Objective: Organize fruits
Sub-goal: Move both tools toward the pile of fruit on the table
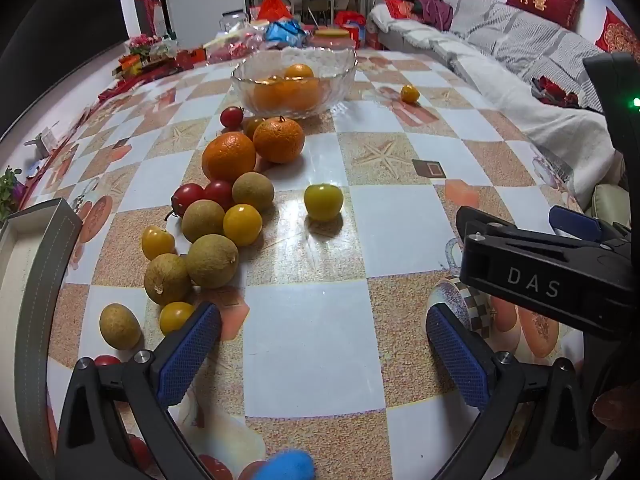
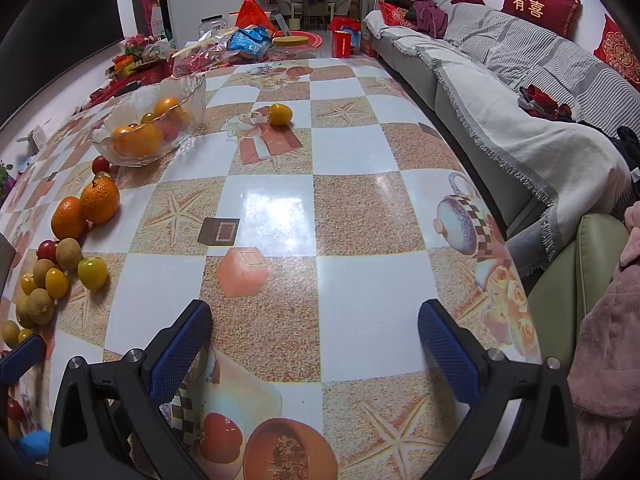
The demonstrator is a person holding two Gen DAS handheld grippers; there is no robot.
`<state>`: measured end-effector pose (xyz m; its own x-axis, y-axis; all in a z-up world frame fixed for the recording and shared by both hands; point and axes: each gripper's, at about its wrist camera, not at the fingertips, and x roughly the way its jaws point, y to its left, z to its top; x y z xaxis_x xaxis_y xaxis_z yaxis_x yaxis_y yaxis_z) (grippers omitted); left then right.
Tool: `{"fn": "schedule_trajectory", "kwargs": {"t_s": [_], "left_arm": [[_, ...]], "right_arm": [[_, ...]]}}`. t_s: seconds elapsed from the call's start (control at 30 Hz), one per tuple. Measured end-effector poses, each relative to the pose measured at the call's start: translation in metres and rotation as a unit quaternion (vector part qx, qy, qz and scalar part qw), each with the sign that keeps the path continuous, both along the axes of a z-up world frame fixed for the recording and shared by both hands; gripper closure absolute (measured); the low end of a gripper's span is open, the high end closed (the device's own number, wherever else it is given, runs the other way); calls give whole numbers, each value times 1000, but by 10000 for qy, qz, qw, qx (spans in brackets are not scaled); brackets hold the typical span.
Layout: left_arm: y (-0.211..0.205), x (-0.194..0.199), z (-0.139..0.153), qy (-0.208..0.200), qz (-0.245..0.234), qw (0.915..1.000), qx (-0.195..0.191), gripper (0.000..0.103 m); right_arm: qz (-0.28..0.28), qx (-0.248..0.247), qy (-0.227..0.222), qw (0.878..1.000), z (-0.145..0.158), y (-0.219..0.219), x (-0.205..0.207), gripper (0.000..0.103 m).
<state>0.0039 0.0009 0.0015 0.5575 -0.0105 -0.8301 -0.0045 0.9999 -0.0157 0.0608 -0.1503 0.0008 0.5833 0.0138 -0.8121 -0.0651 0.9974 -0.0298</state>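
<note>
A: Start at the tongs. What are they doing?

B: Both stand wide apart with nothing between the pads. The left gripper [image 1: 322, 352] hovers low over a bare white square of the table [image 1: 400, 216]; the right gripper [image 2: 316, 344] does the same just to its right, so close that its black body shows at the right edge of the left view. I judge them spread like this because neither has yet chosen a fruit.

A: What lies nearest the left one?

B: Just beyond its left finger [image 1: 188, 354], a small yellow fruit [image 1: 175, 316] and a brown longan [image 1: 119, 326]. Further ahead on that side, a heap: more longans [image 1: 212, 261], yellow fruits [image 1: 242, 224], red cherry tomatoes [image 1: 187, 197], then two oranges [image 1: 229, 156], touching or nearly so.

A: And straight ahead?

B: One yellow-green fruit [image 1: 323, 201] sits alone, apart from the heap. Beyond it is the glass bowl [image 1: 294, 80], already holding oranges. That looks like the sorting place, so the loose fruit probably belongs there or in groups by kind.

A: The right gripper?

B: It faces mostly bare tablecloth. The heap is off to its left, the bowl [image 2: 152, 128] far ahead-left, and a stray yellow fruit [image 2: 280, 114] far ahead. That stray seems the natural target for the right side.
</note>
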Motion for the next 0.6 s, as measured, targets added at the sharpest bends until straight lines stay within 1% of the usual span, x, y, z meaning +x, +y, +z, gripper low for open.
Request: {"fn": "schedule_trajectory", "kwargs": {"t_s": [0.07, 0.1, 0.17, 0.2, 0.23, 0.27, 0.33, 0.43, 0.5, 0.57, 0.6], "left_arm": [[2, 5, 2, 295, -99, 9995, -8, 0], [1, 10, -1, 524, -207, 9984, 18, 0], [0, 11, 2, 651, -313, 9973, 151, 0], [1, 11, 6, 669, -340, 9968, 263, 0], [4, 10, 13, 616, -344, 9969, 360, 0], [8, 12, 20, 634, -344, 9967, 362, 0], [17, 9, 37, 555, -290, 9976, 293, 0], [37, 2, 56, 535, -204, 9983, 90, 0], [52, -1, 64, 640, -101, 9979, 16, 0], [64, 0, 68, 904, -134, 9958, -42, 0], [69, -2, 70, 1040, -146, 9945, 49, 0]], "right_arm": [[43, -26, 251, 9997, 1, 0, 3, 0], [66, -50, 424, 9991, 2, 1, 6, 0], [38, -189, 614, 9979, 6, 5, 3, 0], [26, -280, 817, 9963, 7, 6, 3, 0], [22, -247, 951, 9952, 10, 3, 3, 0], [-7, -188, 1033, 9945, 13, 0, 1, 0], [-112, -84, 1098, 9939, 22, -4, -6, 0], [-286, 15, 1319, 9908, 34, 2, -4, 0], [-293, 27, 1387, 9899, 47, 7, -10, 0], [-258, 9, 1512, 9882, 56, 16, -14, 0], [-224, 64, 1629, 9864, 58, 20, -16, 0]]}}
